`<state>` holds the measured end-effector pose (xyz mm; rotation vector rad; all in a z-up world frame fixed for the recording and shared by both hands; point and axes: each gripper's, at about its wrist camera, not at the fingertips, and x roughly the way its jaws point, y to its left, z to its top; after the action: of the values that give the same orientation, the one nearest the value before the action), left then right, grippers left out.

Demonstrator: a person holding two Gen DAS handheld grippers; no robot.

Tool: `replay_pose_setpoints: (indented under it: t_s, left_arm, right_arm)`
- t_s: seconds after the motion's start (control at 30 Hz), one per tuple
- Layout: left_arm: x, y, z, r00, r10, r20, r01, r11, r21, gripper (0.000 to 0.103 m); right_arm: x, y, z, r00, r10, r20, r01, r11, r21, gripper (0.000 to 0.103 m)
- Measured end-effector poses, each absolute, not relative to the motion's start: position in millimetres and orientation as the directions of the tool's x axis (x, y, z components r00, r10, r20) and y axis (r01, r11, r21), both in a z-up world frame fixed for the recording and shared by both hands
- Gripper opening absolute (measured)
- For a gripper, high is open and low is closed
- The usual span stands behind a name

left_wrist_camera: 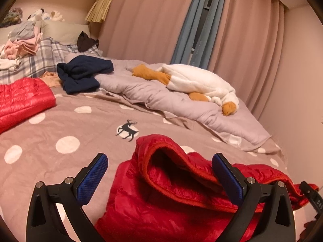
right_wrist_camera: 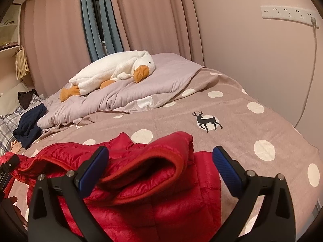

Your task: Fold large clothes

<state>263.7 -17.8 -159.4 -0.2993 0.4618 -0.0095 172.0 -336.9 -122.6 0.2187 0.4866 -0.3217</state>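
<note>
Both sets of fingers stand wide open, holding nothing. The left gripper (left_wrist_camera: 159, 171) has the red puffer jacket (left_wrist_camera: 171, 201) bunched between its fingers; the right gripper (right_wrist_camera: 160, 166) likewise. It lies rumpled on the bed (right_wrist_camera: 242, 141), folding apparently unfinished. Another red garment (left_wrist_camera: 22, 98) sits at ten o'clock.

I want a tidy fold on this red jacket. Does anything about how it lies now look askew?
Yes. The red puffer jacket lies bunched on the spotted bedspread, its orange-trimmed opening humped up and gaping rather than flat. Both the left gripper and right gripper are open around it.
</note>
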Motion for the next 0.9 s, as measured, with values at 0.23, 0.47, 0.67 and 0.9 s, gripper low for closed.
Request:
replay_pose_setpoints:
  t_s: [0.23,0.47,0.67,0.9]
  left_arm:
    - [256.4,-19.5,-151.0,0.919,-0.051,-0.391,-0.058,0.963,-0.264,0.102]
    - [261.4,-18.8,-154.5,0.909,-0.054,-0.414,-0.064,0.962,-0.264,0.102]
    - [261.0,-17.8,-154.7,0.907,-0.049,-0.418,-0.069,0.962,-0.264,0.102]
    - [262.1,-21.1,-155.7,0.900,-0.056,-0.433,-0.061,0.966,-0.250,0.102]
  right_arm:
    - [165.9,-333.0,-113.2,0.853,-0.247,-0.460,0.342,0.930,0.135,0.102]
    - [163.8,-333.1,-112.2,0.857,-0.239,-0.456,0.339,0.929,0.151,0.103]
    - [164.9,-333.2,-113.2,0.855,-0.238,-0.462,0.341,0.927,0.153,0.103]
    - [165.0,-331.8,-113.3,0.853,-0.235,-0.466,0.339,0.929,0.152,0.103]
